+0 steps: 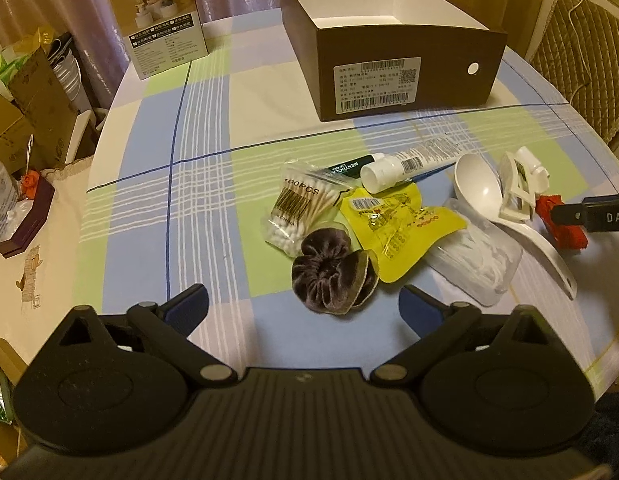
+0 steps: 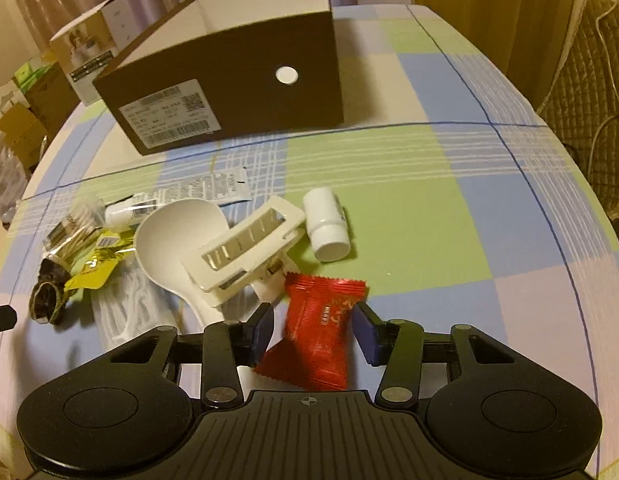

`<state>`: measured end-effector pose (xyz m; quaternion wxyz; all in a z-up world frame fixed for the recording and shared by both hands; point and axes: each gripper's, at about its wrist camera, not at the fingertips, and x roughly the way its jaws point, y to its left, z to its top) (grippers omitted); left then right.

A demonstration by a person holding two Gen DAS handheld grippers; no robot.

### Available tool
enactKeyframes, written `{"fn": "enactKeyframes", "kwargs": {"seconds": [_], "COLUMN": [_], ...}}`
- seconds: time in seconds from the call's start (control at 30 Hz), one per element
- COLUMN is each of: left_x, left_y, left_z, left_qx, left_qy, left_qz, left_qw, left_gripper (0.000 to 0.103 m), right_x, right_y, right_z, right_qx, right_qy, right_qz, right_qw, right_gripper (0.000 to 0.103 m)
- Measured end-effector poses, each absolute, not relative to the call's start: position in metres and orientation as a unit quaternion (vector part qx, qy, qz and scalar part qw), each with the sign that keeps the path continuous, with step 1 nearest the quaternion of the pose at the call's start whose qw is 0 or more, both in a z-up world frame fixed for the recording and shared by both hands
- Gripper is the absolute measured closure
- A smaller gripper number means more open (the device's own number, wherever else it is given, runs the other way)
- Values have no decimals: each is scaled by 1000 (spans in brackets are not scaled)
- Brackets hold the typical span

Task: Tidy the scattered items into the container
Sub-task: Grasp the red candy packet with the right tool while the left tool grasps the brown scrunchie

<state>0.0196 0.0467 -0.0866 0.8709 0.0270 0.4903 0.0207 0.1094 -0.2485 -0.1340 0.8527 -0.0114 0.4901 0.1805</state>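
Red candy wrapper sat right between the right gripper's fingers, spread either side of it, not clamped. Left gripper hung wide apart before the brown scrunchie. Spoon, hair clip and cotton swabs littered the bench; the brown box stood behind.

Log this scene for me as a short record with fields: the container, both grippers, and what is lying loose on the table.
container: brown box, open top, nothing visible inside
left gripper: open, holding nothing, just short of the brown scrunchie
right gripper: open, fingers on either side of the red candy packet, not visibly clamped
loose items: cotton swab bag, yellow sachet, white tube, white spoon, white hair claw, small white bottle
surface: checked tablecloth
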Motion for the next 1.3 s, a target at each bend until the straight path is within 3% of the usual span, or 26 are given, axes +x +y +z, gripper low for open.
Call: {"fn": "enactKeyframes", "kwargs": {"seconds": [0.07,0.13,0.27,0.4,0.67,0.9,1.1,1.3], "left_x": [21,22,25,29,37,46,58,54], "left_y": [48,49,48,47,43,46,59,60], "left_z": [-88,-89,-91,-94,-107,-115,-127,-133], "left_qx": [28,29,35,38,41,36,-11,-30], "left_qy": [489,488,486,488,492,492,500,500], "left_qz": [20,18,12,10,-8,-22,-29,-44], "left_qw": [872,872,873,872,870,870,866,864], "left_gripper": [7,10,12,14,29,51,52,73], "right_x": [110,110,109,106,100,101,103,103], "right_y": [-250,-252,-256,-262,-285,-290,-290,-289], "right_z": [-136,-138,-138,-137,-133,-133,-134,-135], "right_qx": [-14,-19,-29,-42,-40,-38,-42,-46], "right_qy": [492,494,498,504,517,520,524,522], "right_qz": [183,189,195,199,177,170,172,175], "right_qw": [851,849,845,839,837,836,833,833], "right_gripper": [53,66,70,71,70,70,70,70]}}
